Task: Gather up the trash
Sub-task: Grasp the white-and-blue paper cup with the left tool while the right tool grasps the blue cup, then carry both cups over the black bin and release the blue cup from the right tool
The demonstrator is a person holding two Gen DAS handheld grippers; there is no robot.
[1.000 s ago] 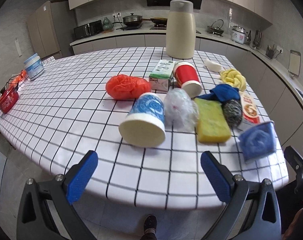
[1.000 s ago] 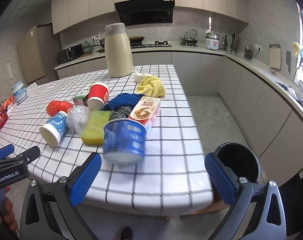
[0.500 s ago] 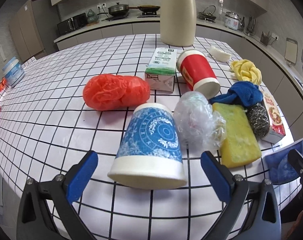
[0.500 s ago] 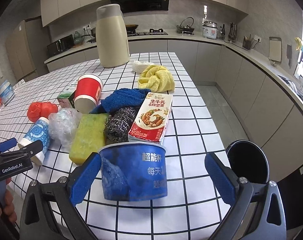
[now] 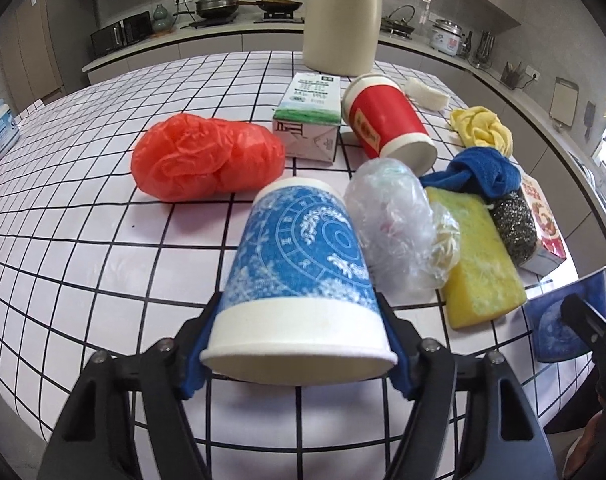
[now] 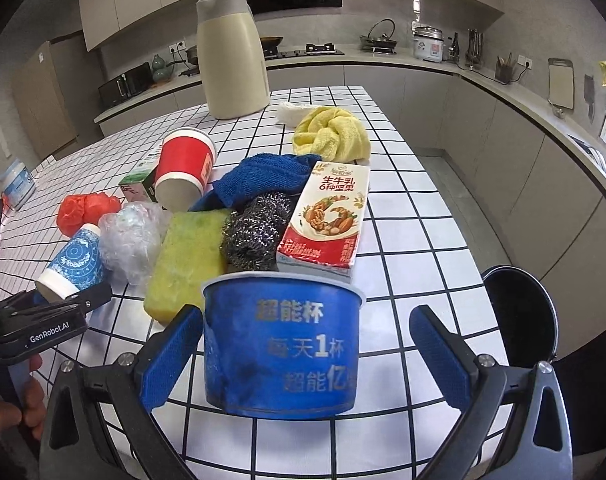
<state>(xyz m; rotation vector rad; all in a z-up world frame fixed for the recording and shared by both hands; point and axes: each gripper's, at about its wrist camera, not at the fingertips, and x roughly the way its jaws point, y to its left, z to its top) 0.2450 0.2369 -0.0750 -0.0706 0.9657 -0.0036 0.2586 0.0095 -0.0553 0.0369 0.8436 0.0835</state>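
The table (image 5: pixel 83 208), covered with a white cloth with black grid lines, fills most of both views. At its far end, at the top centre of the left wrist view, stands a tall cream jug (image 5: pixel 343 20). The black bin (image 6: pixel 521 316) is on the floor at the lower right of the right wrist view, just beside the table edge.

In the middle of the left wrist view a red plastic bag (image 5: pixel 207 160) lies crumpled, and to its right are a green and white carton (image 5: pixel 309 116) and a red paper cup (image 5: pixel 387 120) on its side. A yellow sponge (image 5: pixel 479 264) lies at the right, touching a clear plastic bag (image 5: pixel 399 224).

The left gripper (image 5: pixel 299 344) is at the bottom centre of its view. Its jaws have just been closing, and the blue pads now press on both sides of the white rim of the blue patterned cup (image 5: pixel 299 264), which lies on its side with the mouth toward the camera. So this cup is grasped.

The right gripper (image 6: pixel 303 356) is at the bottom centre of its view. The blue bowl (image 6: pixel 283 340) stands on the table between its fingers. The left pad (image 6: pixel 167 360) is at the bowl's wall, the right pad (image 6: pixel 439 360) is clearly apart from it, so the fingers are released and the bowl is not gripped.
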